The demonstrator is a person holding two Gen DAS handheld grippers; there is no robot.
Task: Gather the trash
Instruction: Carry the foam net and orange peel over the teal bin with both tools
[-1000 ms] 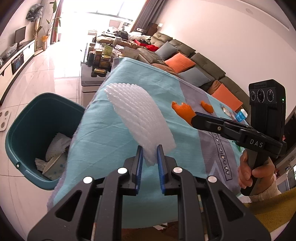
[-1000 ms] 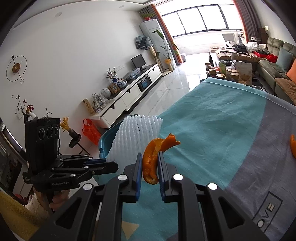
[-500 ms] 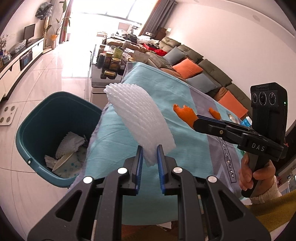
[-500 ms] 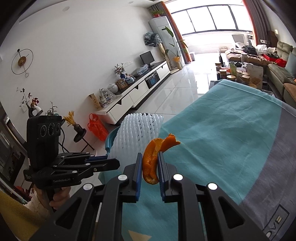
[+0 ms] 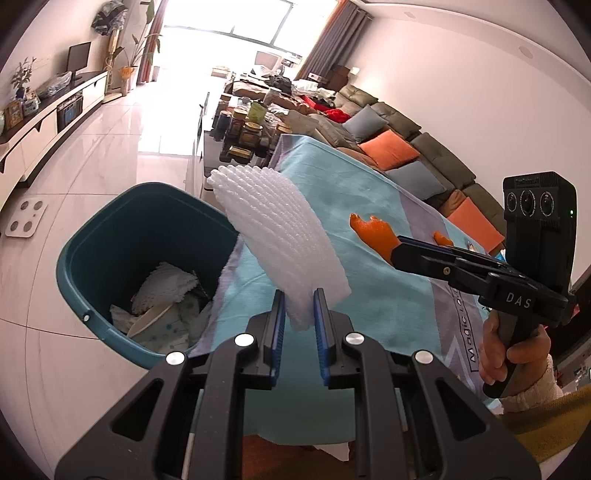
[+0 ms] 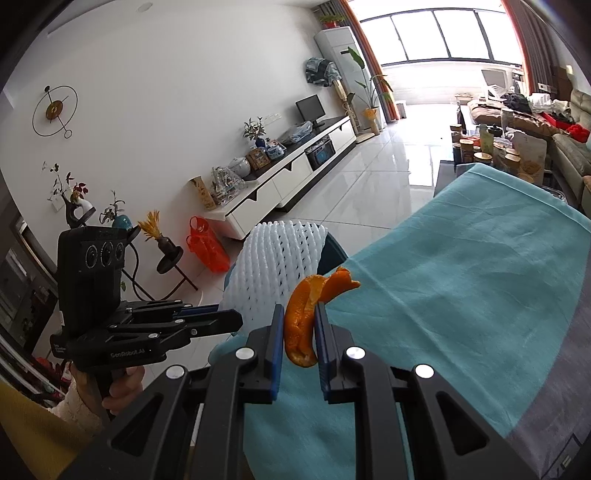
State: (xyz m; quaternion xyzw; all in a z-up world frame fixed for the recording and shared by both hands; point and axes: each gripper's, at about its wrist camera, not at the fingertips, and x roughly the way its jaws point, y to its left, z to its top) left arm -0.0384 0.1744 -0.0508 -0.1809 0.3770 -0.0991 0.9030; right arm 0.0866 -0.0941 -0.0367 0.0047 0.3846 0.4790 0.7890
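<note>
Here, the left gripper [image 5: 299,314] pinches the white foam net [image 5: 275,236] above the teal-cloth table [image 5: 369,295] edge. The right gripper [image 6: 299,332] clamps an orange peel [image 6: 306,317]. Beyond, the teal bin [image 5: 122,236] stands on the floor, trash inside.

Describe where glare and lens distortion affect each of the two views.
Left wrist view: the window is blown out and glares off the floor tiles; the fisheye bends the walls. Right wrist view: the window keeps detail, the floor shines, and the edges curve into dark corners.
</note>
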